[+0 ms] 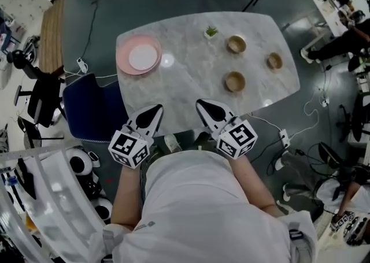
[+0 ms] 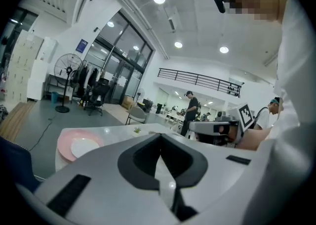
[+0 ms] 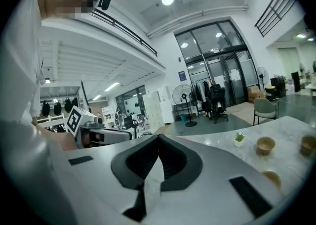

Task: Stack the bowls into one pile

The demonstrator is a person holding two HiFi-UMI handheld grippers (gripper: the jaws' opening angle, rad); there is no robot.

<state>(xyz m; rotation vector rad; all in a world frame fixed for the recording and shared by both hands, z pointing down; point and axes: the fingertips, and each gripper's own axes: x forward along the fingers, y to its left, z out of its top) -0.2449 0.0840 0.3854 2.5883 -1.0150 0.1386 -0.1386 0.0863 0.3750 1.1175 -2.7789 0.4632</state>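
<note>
Marble table [image 1: 191, 74], seen from above. Three wooden bowls on its right half, all upright, mouths up; round, so no long axis to record.
- Far bowl [image 1: 236, 43]: close to the far edge, just beside a small potted plant [image 1: 211, 32] on its left.
- Right bowl [image 1: 274, 60]: near the right edge.
- Near bowl [image 1: 235, 81]: toward the near edge, roughly in line with the far bowl.
- All three well apart from one another, none touching, none nested.

Left edge of the table: pink plate [image 1: 128, 69] with a smaller white plate [image 1: 143, 57] lying on it. Blue chair [image 1: 92, 106] off the near left corner.

Left gripper [image 1: 157, 107]: clenched, jaws together, nothing between them. Tip at the near edge, pointing toward the table and angled slightly inward.

Right gripper [image 1: 200, 104]: clenched likewise, empty. Tip at the near edge, angled inward toward the left one. Well short of the near bowl, touching none of the bowls.
</note>
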